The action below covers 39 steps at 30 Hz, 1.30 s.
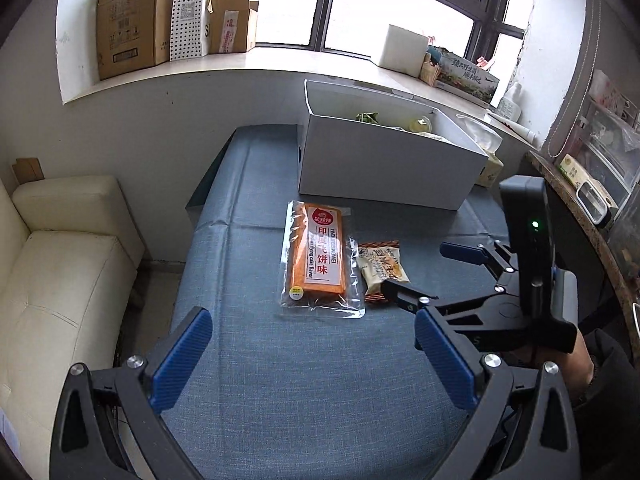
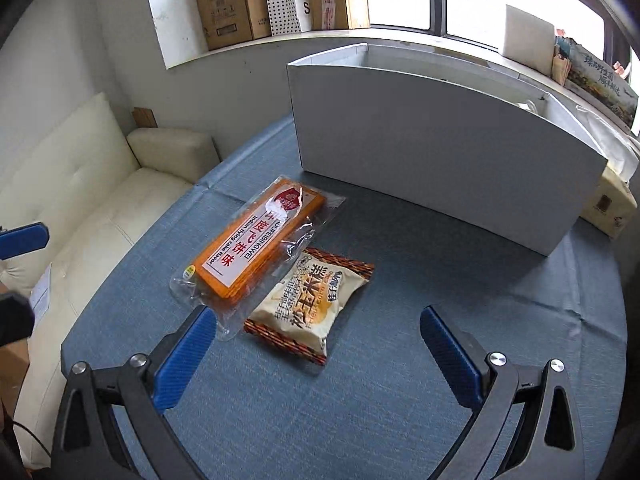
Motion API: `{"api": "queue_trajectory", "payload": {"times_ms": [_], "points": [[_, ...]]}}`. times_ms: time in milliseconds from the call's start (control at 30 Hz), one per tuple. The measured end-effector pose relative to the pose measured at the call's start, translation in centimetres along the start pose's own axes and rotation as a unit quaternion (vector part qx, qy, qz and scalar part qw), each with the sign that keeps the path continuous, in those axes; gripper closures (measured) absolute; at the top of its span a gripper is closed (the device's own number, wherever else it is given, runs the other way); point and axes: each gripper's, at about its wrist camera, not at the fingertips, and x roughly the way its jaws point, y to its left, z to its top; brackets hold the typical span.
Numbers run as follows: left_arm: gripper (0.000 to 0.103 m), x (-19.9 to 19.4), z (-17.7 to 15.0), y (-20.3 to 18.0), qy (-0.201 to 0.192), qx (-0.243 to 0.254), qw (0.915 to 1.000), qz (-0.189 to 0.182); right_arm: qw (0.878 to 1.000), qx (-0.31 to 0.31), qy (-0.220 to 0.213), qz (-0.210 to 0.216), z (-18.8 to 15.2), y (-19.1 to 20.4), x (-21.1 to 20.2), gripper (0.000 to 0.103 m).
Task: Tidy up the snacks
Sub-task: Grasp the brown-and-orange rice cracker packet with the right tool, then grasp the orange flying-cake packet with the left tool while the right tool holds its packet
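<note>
An orange flat cake packet in clear wrap (image 1: pixel 322 254) (image 2: pixel 256 244) lies on the blue tablecloth. A small cream snack bag with brown ends (image 1: pixel 382 270) (image 2: pixel 310 304) lies right beside it. Behind them stands an open white box (image 1: pixel 380 168) (image 2: pixel 440 168) with several snacks inside. My left gripper (image 1: pixel 314 354) is open and empty, above the cloth in front of the orange packet. My right gripper (image 2: pixel 318 350) is open and empty, just in front of the small bag; it also shows in the left wrist view (image 1: pixel 424 270), next to that bag.
A cream sofa (image 1: pixel 60 280) (image 2: pixel 100 200) stands left of the table. Cardboard boxes (image 1: pixel 132 20) and a white box (image 1: pixel 404 48) sit on the windowsill. A tissue box (image 2: pixel 610 204) sits right of the white box. Cluttered shelves (image 1: pixel 600 152) stand at the right.
</note>
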Motion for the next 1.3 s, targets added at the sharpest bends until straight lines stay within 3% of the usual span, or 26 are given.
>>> {"api": "queue_trajectory", "payload": {"times_ms": [400, 500, 567, 733, 1000, 1300], "points": [[0.0, 1.5, -0.4, 0.3, 0.015, 0.001, 0.9999, -0.006, 0.999, 0.017, 0.043, -0.024, 0.3, 0.1, 4.1, 0.0], [0.0, 1.8, -0.4, 0.3, 0.018, 0.001, 0.9998, -0.001, 0.998, 0.007, 0.038, -0.042, 0.0, 0.0, 4.4, 0.013], [0.0, 2.2, -0.5, 0.4, 0.022, 0.0, 0.9998, 0.002, 0.998, 0.008, 0.029, -0.059, 0.0, -0.4, 3.9, 0.044], [0.0, 3.1, -0.7, 0.5, 0.035, -0.004, 0.9994, 0.005, 0.998, 0.022, 0.018, -0.048, -0.5, -2.0, 3.3, 0.044], [0.0, 6.2, 1.0, -1.1, 0.055, 0.016, 0.9983, 0.008, 0.998, 0.028, -0.042, -0.046, -1.9, -3.9, -2.6, 0.045], [0.0, 12.7, 3.4, -3.0, 0.103, 0.032, 0.9942, 0.001, 0.996, 0.057, -0.042, -0.052, -4.5, -7.2, -6.4, 0.045]]}}
